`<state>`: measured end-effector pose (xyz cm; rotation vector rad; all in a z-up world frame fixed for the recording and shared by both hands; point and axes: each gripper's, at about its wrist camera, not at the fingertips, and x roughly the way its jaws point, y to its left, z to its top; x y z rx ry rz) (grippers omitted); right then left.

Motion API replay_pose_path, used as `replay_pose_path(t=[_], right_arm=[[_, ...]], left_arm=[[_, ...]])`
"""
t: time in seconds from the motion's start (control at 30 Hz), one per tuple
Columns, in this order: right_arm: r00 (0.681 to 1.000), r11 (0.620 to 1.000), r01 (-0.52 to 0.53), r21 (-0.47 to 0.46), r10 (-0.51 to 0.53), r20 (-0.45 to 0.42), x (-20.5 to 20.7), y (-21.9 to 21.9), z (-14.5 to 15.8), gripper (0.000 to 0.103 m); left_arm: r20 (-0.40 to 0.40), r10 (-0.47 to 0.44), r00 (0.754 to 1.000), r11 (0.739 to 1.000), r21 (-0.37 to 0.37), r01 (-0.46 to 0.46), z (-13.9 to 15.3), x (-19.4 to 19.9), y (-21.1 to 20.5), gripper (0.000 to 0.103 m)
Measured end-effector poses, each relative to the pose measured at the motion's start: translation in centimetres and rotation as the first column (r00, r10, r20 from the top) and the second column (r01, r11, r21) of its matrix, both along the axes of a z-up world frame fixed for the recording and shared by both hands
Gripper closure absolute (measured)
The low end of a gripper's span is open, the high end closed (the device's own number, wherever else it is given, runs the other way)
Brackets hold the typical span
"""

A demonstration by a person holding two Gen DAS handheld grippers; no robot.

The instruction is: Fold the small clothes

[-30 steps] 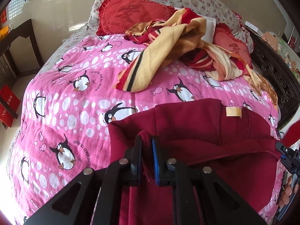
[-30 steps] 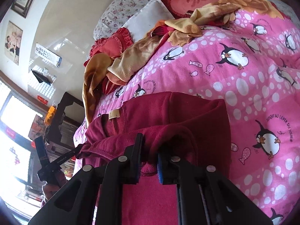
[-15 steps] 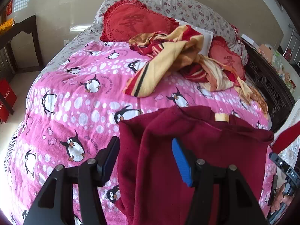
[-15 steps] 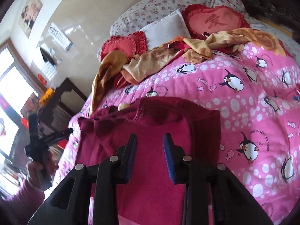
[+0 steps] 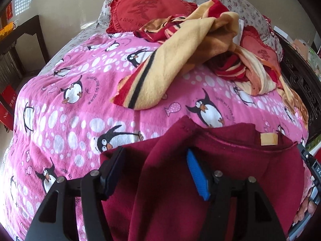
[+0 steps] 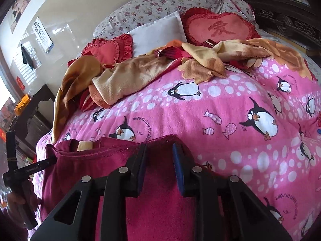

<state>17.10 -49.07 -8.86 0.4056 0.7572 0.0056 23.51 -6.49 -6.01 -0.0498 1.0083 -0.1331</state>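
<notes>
Currently the dark red garment (image 5: 230,180) lies on the near edge of the pink penguin bedspread (image 5: 80,104), partly folded, its tan label (image 5: 268,139) showing at the neckline.

Left gripper (image 5: 155,170): jaws wide apart, gripping nothing; a raised fold of the cloth runs up between them. Right gripper (image 6: 159,164): jaws apart too, hovering over the garment's upper right edge, no cloth pinched.

Judgement: the fold looks set down, both ends let go. To do the next fold well, each gripper likely should take one matching corner, pinch through all layers, lift evenly, and lay edge on edge. The raised ridge wants flattening first, or it may crease.

Striped blanket (image 5: 160,68) and red cushion (image 5: 144,14) sit well apart, beyond.
</notes>
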Motion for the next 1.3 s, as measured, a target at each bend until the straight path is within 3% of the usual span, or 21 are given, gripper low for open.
replay_pose_path(t=[0.17, 0.27, 0.37, 0.57, 0.63, 0.7, 0.8, 0.9, 1.0, 1.07, 1.1, 1.3], right_arm=[[1.000, 0.995, 0.004, 0.095, -0.003, -0.006, -1.0, -1.2, 1.1, 0.093], [1.000, 0.995, 0.001, 0.100, -0.001, -0.003, -4.4, -1.4, 2.7, 0.087], [0.999, 0.998, -0.003, 0.064, 0.005, -0.031, -8.5, -1.0, 3.2, 0.085], [0.992, 0.999, -0.011, 0.052, 0.017, -0.125, -13.9, 0.0, -0.3, 0.085], [0.983, 0.999, -0.017, 0.048, 0.026, -0.181, -13.7, 0.2, -2.2, 0.097], [0.986, 0.999, -0.020, 0.049, 0.028, -0.167, -13.6, 0.0, -2.8, 0.098], [0.989, 0.995, 0.036, 0.090, -0.023, -0.146, -14.7, -0.5, -1.5, 0.098], [0.991, 0.989, 0.060, 0.138, -0.042, -0.128, -16.7, -0.6, -0.6, 0.078], [0.988, 0.985, 0.025, 0.169, 0.002, -0.157, -17.9, 0.0, -1.2, 0.078], [0.980, 0.991, 0.013, 0.130, 0.013, -0.196, -18.0, 0.7, -2.1, 0.086], [0.975, 0.994, 0.009, 0.108, 0.015, -0.223, -18.0, 1.0, -2.8, 0.103], [0.977, 0.994, 0.043, 0.105, -0.020, -0.212, -18.6, 0.6, -2.8, 0.103]], left_arm=[[-0.020, -0.019, 1.000, 1.000, -0.017, 0.018, 0.7, -0.9, 0.9, 0.036], [-0.007, -0.043, 0.999, 0.999, -0.034, 0.042, 1.8, -2.8, 1.9, 0.036], [0.009, -0.059, 0.998, 0.998, -0.003, 0.059, 2.7, -5.6, 2.9, 0.035], [-0.025, -0.091, 0.996, 0.996, 0.021, 0.092, 1.7, -11.0, 4.7, 0.032], [-0.045, -0.090, 0.995, 0.994, 0.053, 0.093, 0.8, -12.3, 4.9, 0.032], [-0.080, -0.085, 0.993, 0.993, 0.077, 0.091, -0.2, -13.4, 5.2, 0.032], [-0.090, -0.071, 0.993, 0.996, 0.053, 0.076, -0.7, -15.0, 6.2, 0.032], [-0.090, -0.056, 0.994, 0.998, 0.026, 0.059, -0.7, -16.1, 7.0, 0.032], [-0.101, -0.049, 0.994, 0.999, 0.012, 0.051, -1.1, -16.5, 7.2, 0.030], [-0.108, -0.046, 0.993, 0.999, 0.021, 0.049, -1.5, -16.5, 7.1, 0.030], [-0.109, -0.043, 0.993, 0.999, 0.022, 0.046, -1.7, -16.5, 7.2, 0.029], [-0.114, -0.007, 0.993, 1.000, -0.011, 0.006, -2.1, -16.8, 7.9, 0.025]])
